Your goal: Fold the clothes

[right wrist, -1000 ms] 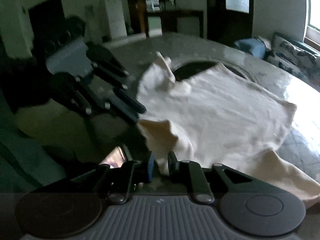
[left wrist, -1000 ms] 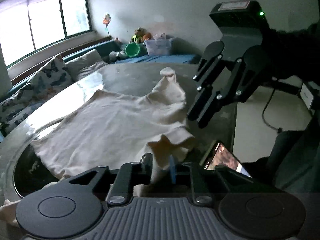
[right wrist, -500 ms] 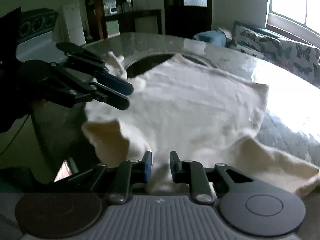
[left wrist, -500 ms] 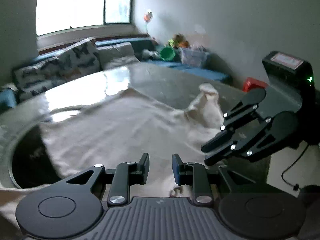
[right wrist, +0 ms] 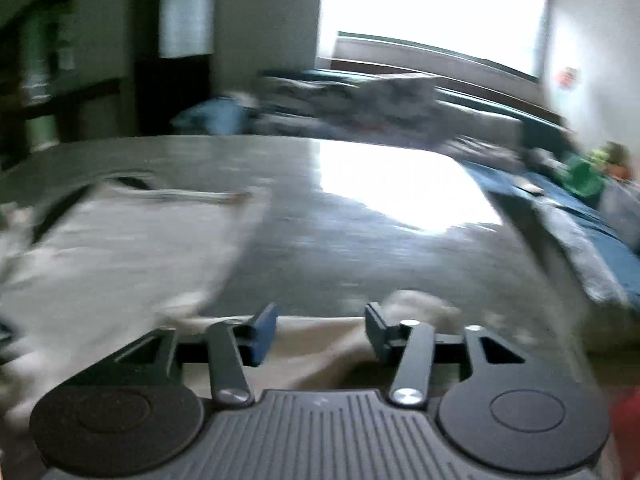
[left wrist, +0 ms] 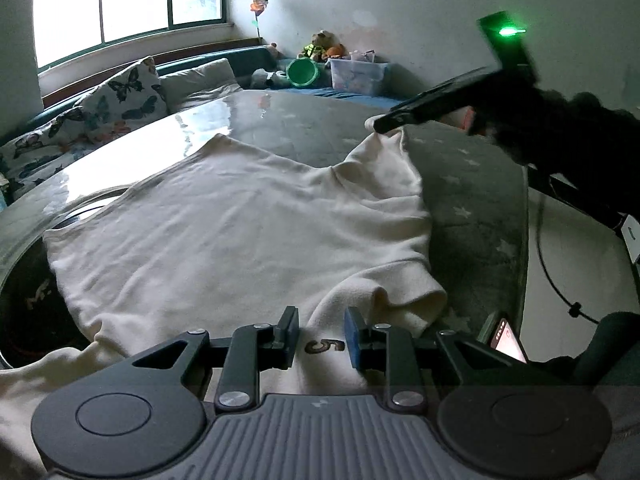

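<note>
A cream shirt (left wrist: 240, 232) lies spread on the grey table (left wrist: 472, 184), with one sleeve (left wrist: 400, 300) turned in near me. My left gripper (left wrist: 322, 334) hovers over the shirt's near edge. Its jaws stand a little apart and are easing wider, and the cloth under the gap is flat and bears a dark mark. The far sleeve (left wrist: 384, 148) peaks up to the tip of my right gripper (left wrist: 380, 125). In the blurred right wrist view the right gripper (right wrist: 320, 320) has wide jaws that are still opening, with cloth (right wrist: 320, 344) below them and the shirt (right wrist: 112, 248) at the left.
A lit phone (left wrist: 506, 338) lies at the table's near right edge. A dark round hollow (left wrist: 24, 312) is set in the table at the left. Butterfly cushions (left wrist: 132, 96), a green bucket (left wrist: 302, 72) and a plastic box (left wrist: 358, 74) stand behind. A cable (left wrist: 552, 272) runs over the floor.
My right gripper swung from the near sleeve to the far one, and its jaws went from almost shut to wide. The sleeve bunched in my left jaws now lies on the shirt.
</note>
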